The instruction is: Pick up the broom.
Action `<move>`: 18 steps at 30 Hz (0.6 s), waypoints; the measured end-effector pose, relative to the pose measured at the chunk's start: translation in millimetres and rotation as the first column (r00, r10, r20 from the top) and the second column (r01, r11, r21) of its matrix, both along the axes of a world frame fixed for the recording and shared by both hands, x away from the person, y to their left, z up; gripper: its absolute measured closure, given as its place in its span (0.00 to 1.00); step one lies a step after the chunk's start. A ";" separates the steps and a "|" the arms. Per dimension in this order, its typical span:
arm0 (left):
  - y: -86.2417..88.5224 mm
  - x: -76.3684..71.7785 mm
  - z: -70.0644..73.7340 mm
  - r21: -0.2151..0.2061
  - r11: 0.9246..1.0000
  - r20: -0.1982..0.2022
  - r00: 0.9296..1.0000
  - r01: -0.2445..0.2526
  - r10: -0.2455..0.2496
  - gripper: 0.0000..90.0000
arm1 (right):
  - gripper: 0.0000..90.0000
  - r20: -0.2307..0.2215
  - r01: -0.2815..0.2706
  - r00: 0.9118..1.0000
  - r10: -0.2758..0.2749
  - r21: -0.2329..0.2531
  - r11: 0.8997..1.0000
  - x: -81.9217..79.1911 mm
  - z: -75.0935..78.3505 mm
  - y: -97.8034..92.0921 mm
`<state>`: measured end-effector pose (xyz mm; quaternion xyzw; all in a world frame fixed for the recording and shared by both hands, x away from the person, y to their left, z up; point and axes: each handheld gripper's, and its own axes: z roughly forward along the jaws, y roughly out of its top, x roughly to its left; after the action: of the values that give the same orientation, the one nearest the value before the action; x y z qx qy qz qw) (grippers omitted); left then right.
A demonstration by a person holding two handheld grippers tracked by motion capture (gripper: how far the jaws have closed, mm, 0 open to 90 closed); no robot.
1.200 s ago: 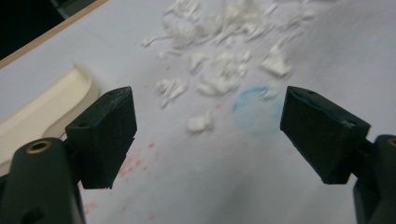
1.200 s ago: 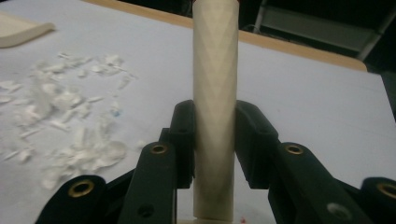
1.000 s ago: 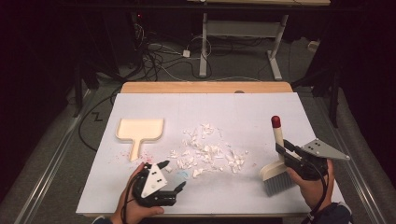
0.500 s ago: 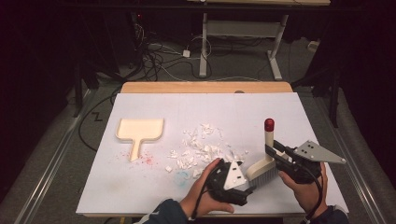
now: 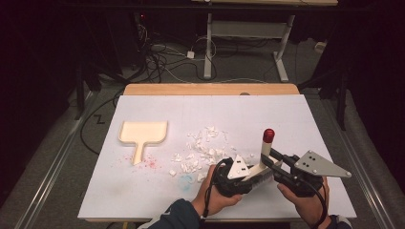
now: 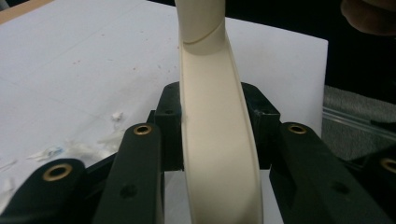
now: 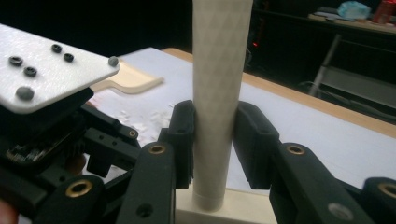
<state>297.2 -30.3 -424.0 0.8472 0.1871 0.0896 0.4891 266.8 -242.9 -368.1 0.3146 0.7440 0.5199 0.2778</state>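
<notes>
Right of the scattered white paper scraps (image 5: 203, 150), near the table's front edge: a cream plastic hand brush with a red-capped handle (image 5: 264, 155), held off the white table cover (image 5: 286, 114) between both tools. Right gripper (image 7: 215, 140) clamped on the handle's round shaft; left gripper (image 6: 217, 135) clamped on the curved cream back. Looks light, rigid, smooth, so likely slippery; the shaft is the better hold. Cream plastic dustpan (image 5: 142, 134), well left of the scraps, lies empty.
</notes>
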 end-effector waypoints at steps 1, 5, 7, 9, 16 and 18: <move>5.1 -0.1 2.8 0.003 1.000 0.004 1.000 0.010 -0.010 0.71 | 0.76 0.007 -0.019 1.000 0.019 0.006 1.000 -0.8 0.7 0.1; 26.8 -3.6 12.1 0.031 0.998 0.023 0.999 0.047 -0.047 0.72 | 0.61 0.032 -0.102 0.994 0.103 -0.028 0.994 -1.9 2.2 1.3; 37.7 -5.9 14.8 0.045 0.997 0.028 0.998 0.061 -0.062 0.72 | 0.55 0.027 -0.162 0.986 0.164 -0.075 0.984 -1.4 1.6 3.8; 48.4 -8.6 17.2 0.071 0.995 0.038 0.996 0.077 -0.080 0.72 | 0.51 0.021 -0.243 0.969 0.247 -0.119 0.963 -2.7 1.1 7.4; 86.8 -20.4 18.8 0.126 0.978 0.039 0.984 0.166 -0.172 0.72 | 0.35 -0.092 -0.387 0.922 0.376 -0.268 0.882 3.1 -15.2 26.4; 92.5 -24.8 15.5 0.153 0.969 0.034 0.979 0.192 -0.200 0.72 | 0.34 -0.146 -0.425 0.905 0.399 -0.319 0.847 5.4 -21.7 35.1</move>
<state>272.4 62.2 -408.5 0.8932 0.0833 0.0752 0.4354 272.2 -207.7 -389.8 0.1132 0.8829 0.4177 0.1825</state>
